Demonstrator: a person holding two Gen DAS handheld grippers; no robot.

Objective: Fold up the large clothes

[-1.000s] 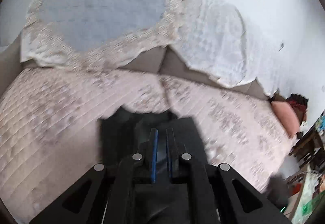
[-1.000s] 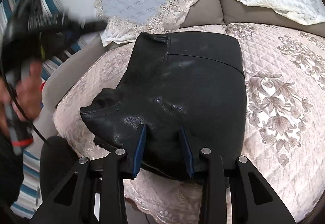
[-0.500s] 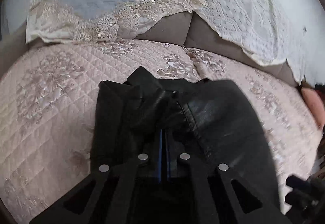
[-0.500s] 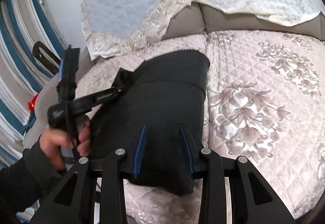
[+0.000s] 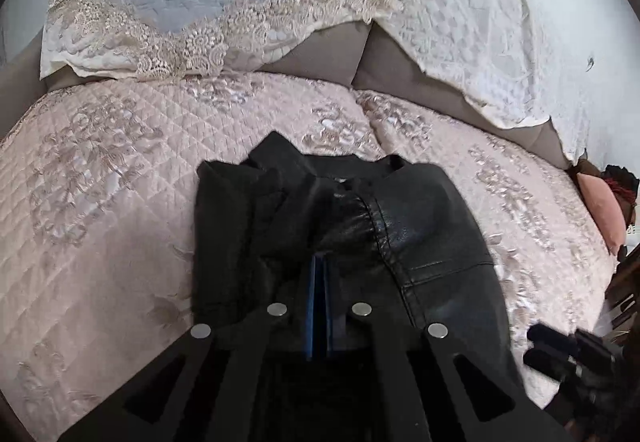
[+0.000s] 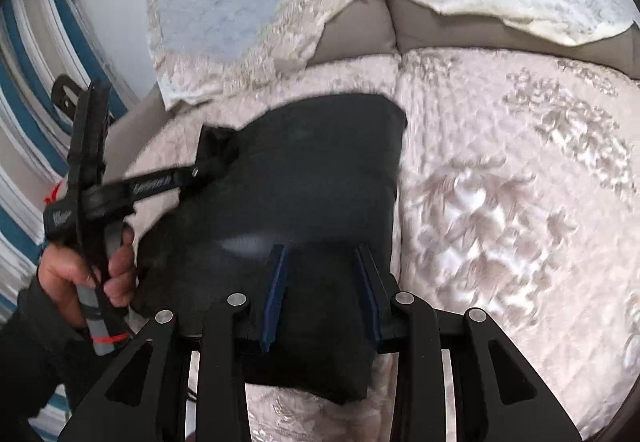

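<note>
A black leather jacket (image 5: 420, 234) lies folded on the quilted sofa seat (image 5: 100, 201). My left gripper (image 5: 320, 262) is shut, its blue pads pinching a bunched fold at the jacket's near edge. In the right wrist view a hand (image 6: 80, 274) holds that left gripper (image 6: 208, 165), whose tips bite the jacket's left corner. My right gripper (image 6: 320, 254) sits over the jacket's near right part (image 6: 320, 169). Its blue pads stand partly apart with a thick fold of the jacket between them. The jacket's lower edge runs under the right gripper's frame.
Two lace-trimmed white covers (image 5: 200, 1) hang over the grey backrest (image 5: 332, 49). A pink cushion (image 5: 600, 205) lies at the seat's right end, with dark wooden furniture beyond it. A blue-striped curtain (image 6: 24, 81) hangs left of the sofa.
My left gripper has come down with its fold, and the jacket now rests lower and flatter on the seat. The hand with the left gripper has dropped to the jacket's left corner. The right gripper shifted slightly sideways.
</note>
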